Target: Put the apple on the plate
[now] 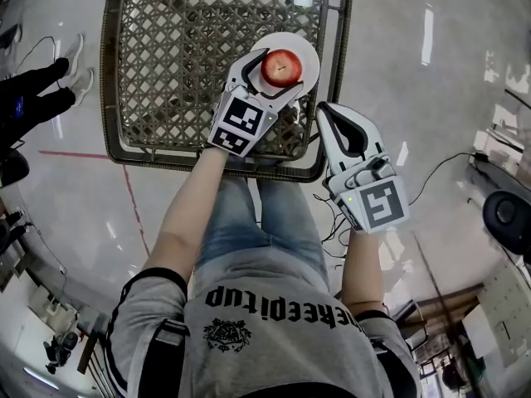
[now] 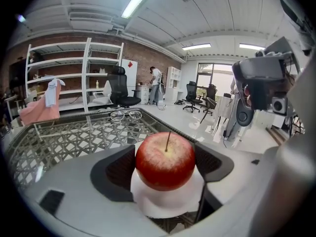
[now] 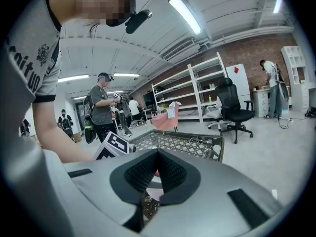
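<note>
Lattice table (image 1: 178, 56): far and left parts bare, lots of room; eyeglasses (image 2: 125, 114) at far edge. White plate (image 1: 300, 46) sits near the table's R edge, by the near-R corner. L gripper (image 1: 276, 80) reaches in over the near edge, jaws clamped on the apple (image 1: 282, 66), pads touching both sides; apple rests on plate. R gripper (image 1: 332, 119) is off the table, just past the near-R corner w/ jaws together, nothing between.

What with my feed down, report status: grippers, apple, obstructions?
Left gripper shut on apple. Right gripper shut, empty. Apple over the plate, contact unclear. Nothing in the way.
</note>
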The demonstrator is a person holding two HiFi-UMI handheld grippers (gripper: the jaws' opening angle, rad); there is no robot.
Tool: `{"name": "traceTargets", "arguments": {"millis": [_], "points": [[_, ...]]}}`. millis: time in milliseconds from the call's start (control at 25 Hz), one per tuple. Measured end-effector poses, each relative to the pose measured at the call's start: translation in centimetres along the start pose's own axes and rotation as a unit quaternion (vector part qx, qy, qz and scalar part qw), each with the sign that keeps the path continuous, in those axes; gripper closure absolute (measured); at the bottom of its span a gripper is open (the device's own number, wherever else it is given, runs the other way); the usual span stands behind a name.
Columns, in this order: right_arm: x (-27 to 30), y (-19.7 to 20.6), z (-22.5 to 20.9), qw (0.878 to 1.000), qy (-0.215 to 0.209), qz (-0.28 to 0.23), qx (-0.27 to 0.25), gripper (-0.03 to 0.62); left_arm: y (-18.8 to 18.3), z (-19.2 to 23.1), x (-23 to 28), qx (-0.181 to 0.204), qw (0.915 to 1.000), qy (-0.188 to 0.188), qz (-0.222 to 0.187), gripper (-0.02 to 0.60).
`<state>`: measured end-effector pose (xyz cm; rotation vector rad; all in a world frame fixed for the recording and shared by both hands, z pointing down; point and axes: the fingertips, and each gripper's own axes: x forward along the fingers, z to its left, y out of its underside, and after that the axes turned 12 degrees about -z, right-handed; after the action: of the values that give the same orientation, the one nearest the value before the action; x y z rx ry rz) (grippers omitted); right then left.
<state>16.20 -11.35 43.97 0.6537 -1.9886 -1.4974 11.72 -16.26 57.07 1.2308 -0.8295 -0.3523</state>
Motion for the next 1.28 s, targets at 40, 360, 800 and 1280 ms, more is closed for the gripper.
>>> {"name": "traceTargets", "arguments": {"millis": [40, 360, 800, 1280], "points": [[0.0, 0.0, -0.1, 1.000, 0.000, 0.000, 0.000, 0.600, 0.0, 0.0, 0.0, -0.001, 1.0000, 0.000, 0.000, 0.187], [0.3, 0.0, -0.5, 1.000, 0.000, -0.001, 0.000, 0.600, 0.1, 0.1, 0.3, -0.004, 0.9999, 0.011, -0.001, 0.184], [0.6, -0.2, 0.0, 1.000, -0.001, -0.003, -0.005, 0.600, 0.3, 0.3, -0.2, -0.014, 0.9995, 0.027, 0.002, 0.184], [0.5, -1.0, 0.9, 1.000, 0.003, -0.008, -0.015, 0.600, 0.0, -0.3, -0.8, -0.001, 0.9988, 0.048, 0.006, 0.172]]}}
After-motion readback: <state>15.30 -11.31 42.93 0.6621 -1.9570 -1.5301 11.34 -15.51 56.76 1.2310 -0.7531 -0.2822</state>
